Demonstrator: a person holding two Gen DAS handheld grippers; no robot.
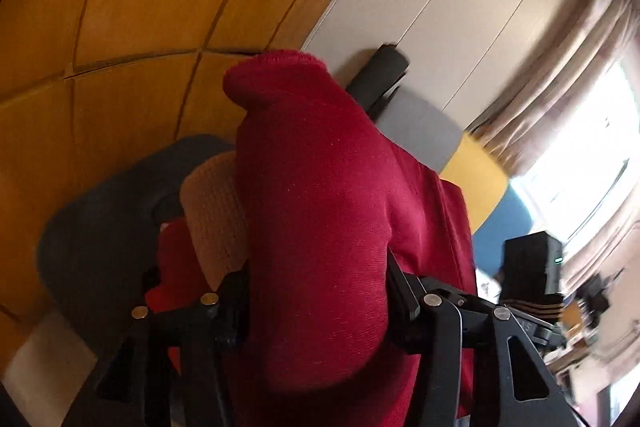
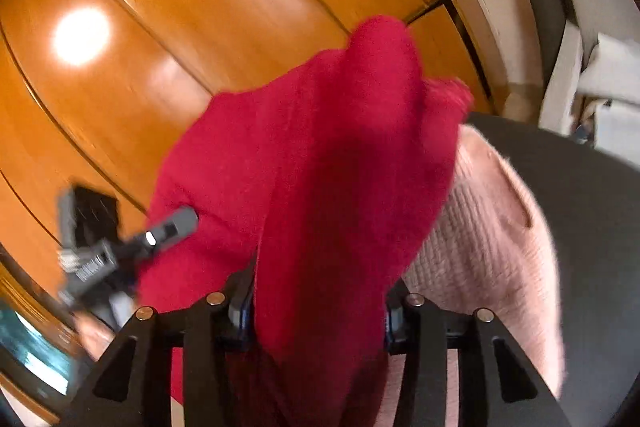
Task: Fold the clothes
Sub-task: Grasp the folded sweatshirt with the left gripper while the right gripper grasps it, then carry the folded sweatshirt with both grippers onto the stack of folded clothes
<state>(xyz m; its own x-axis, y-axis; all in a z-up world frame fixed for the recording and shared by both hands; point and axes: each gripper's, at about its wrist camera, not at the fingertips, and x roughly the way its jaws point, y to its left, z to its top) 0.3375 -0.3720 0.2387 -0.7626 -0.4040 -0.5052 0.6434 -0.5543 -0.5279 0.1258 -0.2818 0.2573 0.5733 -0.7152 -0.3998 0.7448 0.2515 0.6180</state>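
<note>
A red knit garment (image 1: 316, 211) bulges up between my left gripper's (image 1: 320, 311) fingers and hides the fingertips; the gripper is shut on it and holds it up off the surface. The same red garment (image 2: 332, 187) fills the right wrist view, and my right gripper (image 2: 320, 311) is shut on it too. The left gripper (image 2: 120, 251) shows at the left of the right wrist view, clamped on the garment's edge. A pink knit garment (image 2: 492, 239) lies under the red one, also in the left wrist view (image 1: 216, 211).
Orange wooden wardrobe doors (image 2: 180, 27) stand behind. A dark grey cushion (image 1: 100, 227) lies beneath the clothes. White wall panels (image 1: 440, 7), curtains (image 1: 560, 67) and a bright window are at the right. Grey, yellow and blue items (image 1: 476, 179) lie beyond the red garment.
</note>
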